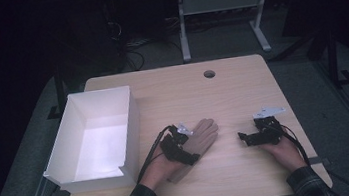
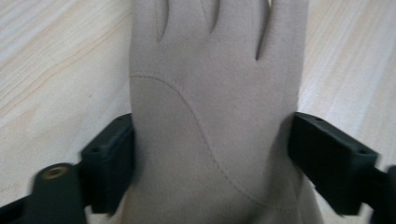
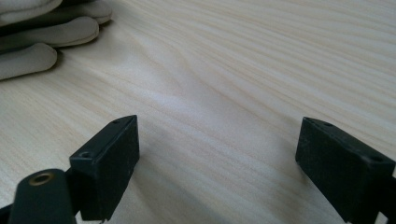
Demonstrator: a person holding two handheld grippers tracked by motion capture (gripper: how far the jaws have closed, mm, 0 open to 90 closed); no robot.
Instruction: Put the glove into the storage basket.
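A beige glove (image 1: 203, 135) lies flat on the wooden table (image 1: 242, 89), fingers pointing away from the person. My left gripper (image 1: 190, 145) is down over its palm. In the left gripper view the glove (image 2: 210, 93) fills the gap between the two black jaws of this gripper (image 2: 210, 154), whose pads press against its left and right edges. My right gripper (image 1: 244, 137) rests low to the right of the glove and points left toward it. Its jaws (image 3: 217, 158) stand wide open over bare wood, with the glove's fingertips (image 3: 42, 32) farther off at the upper left.
An open white box (image 1: 129, 118) stands on the left part of the table, close beside the left hand. A round cable hole (image 1: 209, 73) sits near the far edge. Beyond the table are dark floor and a white desk frame (image 1: 183, 31).
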